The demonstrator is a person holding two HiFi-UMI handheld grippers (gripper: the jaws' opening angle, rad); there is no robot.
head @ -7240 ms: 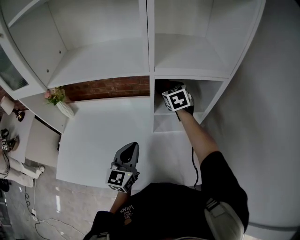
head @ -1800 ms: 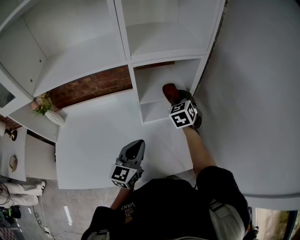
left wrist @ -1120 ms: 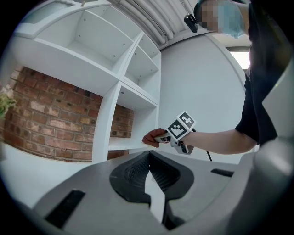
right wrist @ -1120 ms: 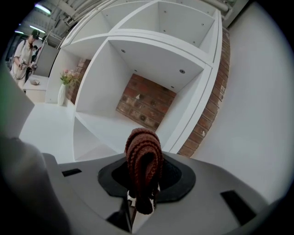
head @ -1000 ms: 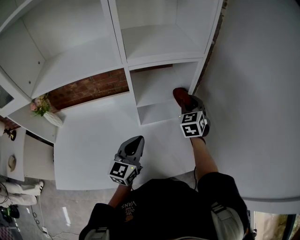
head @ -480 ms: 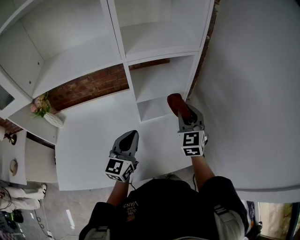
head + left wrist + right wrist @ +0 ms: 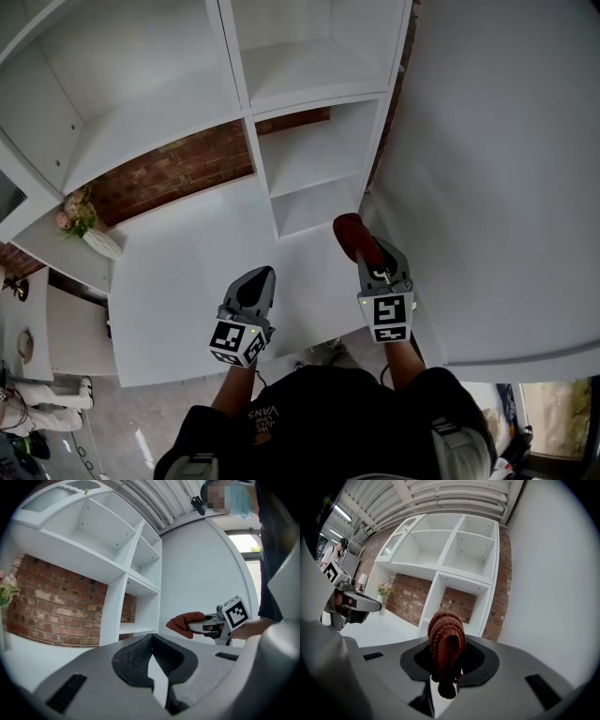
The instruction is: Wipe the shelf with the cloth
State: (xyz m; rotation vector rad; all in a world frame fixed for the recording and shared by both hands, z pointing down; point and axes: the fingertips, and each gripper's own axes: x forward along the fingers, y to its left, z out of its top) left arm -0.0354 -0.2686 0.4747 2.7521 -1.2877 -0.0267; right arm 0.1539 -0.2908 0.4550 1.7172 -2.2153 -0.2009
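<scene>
A rust-brown knitted cloth (image 7: 352,234) is pinched in my right gripper (image 7: 367,253), which hovers over the white counter (image 7: 178,272) just in front of the low shelf cubby (image 7: 314,164). In the right gripper view the cloth (image 7: 446,644) bunches up between the shut jaws. My left gripper (image 7: 255,286) is held over the counter to the left, jaws shut with nothing in them. The left gripper view shows the right gripper with the cloth (image 7: 187,622) off to its right.
The white shelf unit (image 7: 234,56) has upper compartments and a brick back wall (image 7: 178,173). A vase of flowers (image 7: 80,225) stands at the counter's far left. A white wall panel (image 7: 497,169) closes the right side.
My right gripper has drawn the cloth back out of the low cubby toward me, over the counter. The left gripper has stayed about where it was.
</scene>
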